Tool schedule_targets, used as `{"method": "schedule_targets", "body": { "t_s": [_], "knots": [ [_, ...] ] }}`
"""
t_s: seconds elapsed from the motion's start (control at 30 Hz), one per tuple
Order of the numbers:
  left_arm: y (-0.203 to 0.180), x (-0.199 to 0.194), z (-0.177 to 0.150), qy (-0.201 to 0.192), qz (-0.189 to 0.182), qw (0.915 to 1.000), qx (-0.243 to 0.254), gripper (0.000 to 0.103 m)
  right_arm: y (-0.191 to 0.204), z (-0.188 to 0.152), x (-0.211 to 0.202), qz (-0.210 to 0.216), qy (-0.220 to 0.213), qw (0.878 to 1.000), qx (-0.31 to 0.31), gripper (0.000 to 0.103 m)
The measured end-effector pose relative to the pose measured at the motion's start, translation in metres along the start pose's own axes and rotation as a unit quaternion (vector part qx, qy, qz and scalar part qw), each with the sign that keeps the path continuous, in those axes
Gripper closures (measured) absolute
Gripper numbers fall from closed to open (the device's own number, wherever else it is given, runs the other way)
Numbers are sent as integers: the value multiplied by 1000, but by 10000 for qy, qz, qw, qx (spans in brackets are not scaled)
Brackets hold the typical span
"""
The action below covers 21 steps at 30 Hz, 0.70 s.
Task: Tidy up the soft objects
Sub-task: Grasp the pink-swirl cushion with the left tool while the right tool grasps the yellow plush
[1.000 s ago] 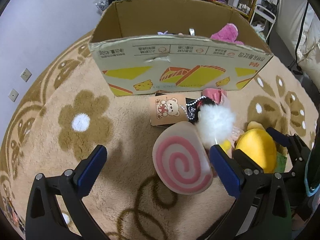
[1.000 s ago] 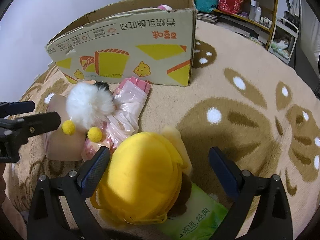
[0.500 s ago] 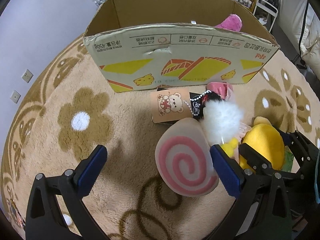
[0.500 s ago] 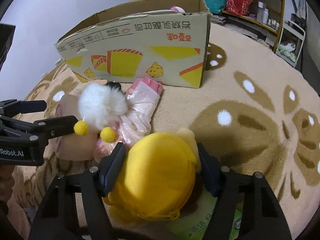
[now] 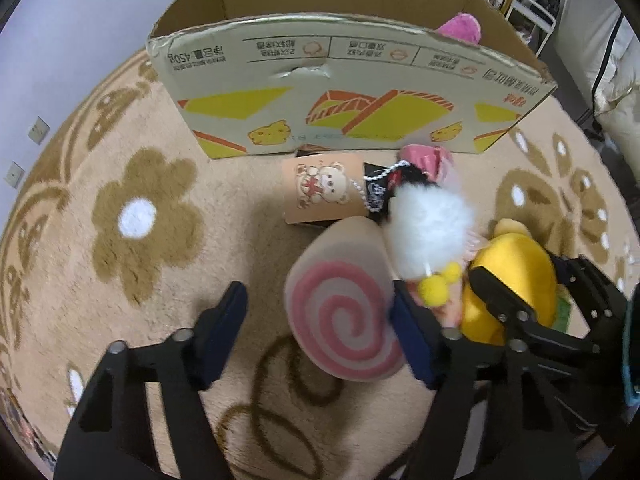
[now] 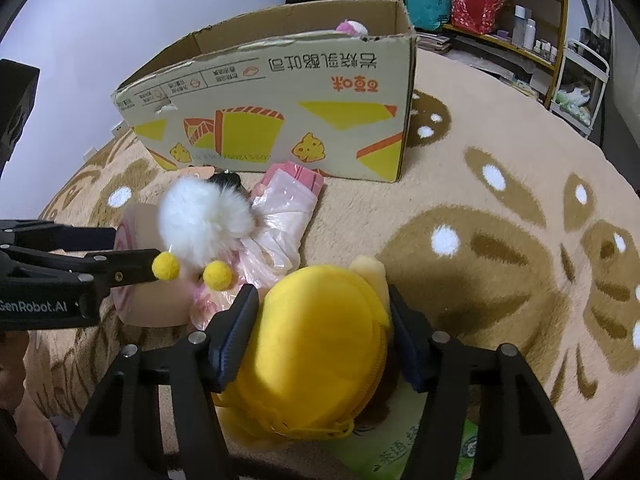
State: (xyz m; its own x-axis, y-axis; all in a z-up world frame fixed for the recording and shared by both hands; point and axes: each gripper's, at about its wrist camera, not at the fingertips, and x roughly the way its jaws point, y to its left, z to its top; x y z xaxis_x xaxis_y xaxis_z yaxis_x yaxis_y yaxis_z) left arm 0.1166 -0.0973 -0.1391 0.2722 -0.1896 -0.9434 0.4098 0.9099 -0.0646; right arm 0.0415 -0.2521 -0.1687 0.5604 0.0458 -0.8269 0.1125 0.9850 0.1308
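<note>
— What's changed since a second ago?

— Both tools have narrowed. The right gripper [image 6: 322, 330] was spread wide around the yellow plush [image 6: 316, 344]; now its blue pads press that toy from both sides. The left gripper [image 5: 320, 332] has also drawn in, from wide open to partly closed around the pink swirl cushion [image 5: 342, 316].

— So the left one has the cushion?

— Not clearly. Its right finger [image 5: 412, 344] touches the cushion's edge, but the left finger [image 5: 222, 336] stands apart from it, with bare rug [image 5: 140, 220] between. Jaws still open, gripping nothing that I can see.

— And the right one?

— Clamped on the yellow plush, which sits low on the rug on top of a green packet [image 6: 404, 452] printed with Chinese characters I can't make out.

— Where's the rest of the pile?

— Towards the middle of the rug, just in front of the cardboard box [image 5: 348, 92]. A white fluffy pompom toy [image 5: 430, 232] with two yellow balls lies against the cushion; behind it are a pink bundle in clear plastic [image 6: 280, 220] and a tan card with a bear drawing [image 5: 320, 192], hung on a bead chain. A pink plush [image 5: 460, 30] peeks over the box's far right corner.

— Any writing?

— The box stands upside down: inverted Chinese text, "450g" at one corner, yellow cake and cheese pictures. From the right camera, the left tool's side reads "GenRobot.AI".
</note>
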Motion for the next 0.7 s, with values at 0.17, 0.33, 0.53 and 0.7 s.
{"method": "schedule_targets", "body": {
  "t_s": [0.17, 0.33, 0.53, 0.7],
  "knots": [
    [-1, -5, -2, -145, 13, 9999, 10, 60, -4, 4, -7, -4, -132, 9999, 77, 38],
    [-9, -12, -7, -285, 53, 9994, 185, 72, -3, 7, -15, 22, -272, 9996, 84, 39],
    [-15, -21, -11, -392, 79, 9987, 310, 85, -2, 9, -21, 40, -370, 9993, 72, 39],
    [-15, -30, -14, -527, 204, 9976, 396, 86, -2, 11, -26, 51, -441, 9990, 76, 39]
  ]
}}
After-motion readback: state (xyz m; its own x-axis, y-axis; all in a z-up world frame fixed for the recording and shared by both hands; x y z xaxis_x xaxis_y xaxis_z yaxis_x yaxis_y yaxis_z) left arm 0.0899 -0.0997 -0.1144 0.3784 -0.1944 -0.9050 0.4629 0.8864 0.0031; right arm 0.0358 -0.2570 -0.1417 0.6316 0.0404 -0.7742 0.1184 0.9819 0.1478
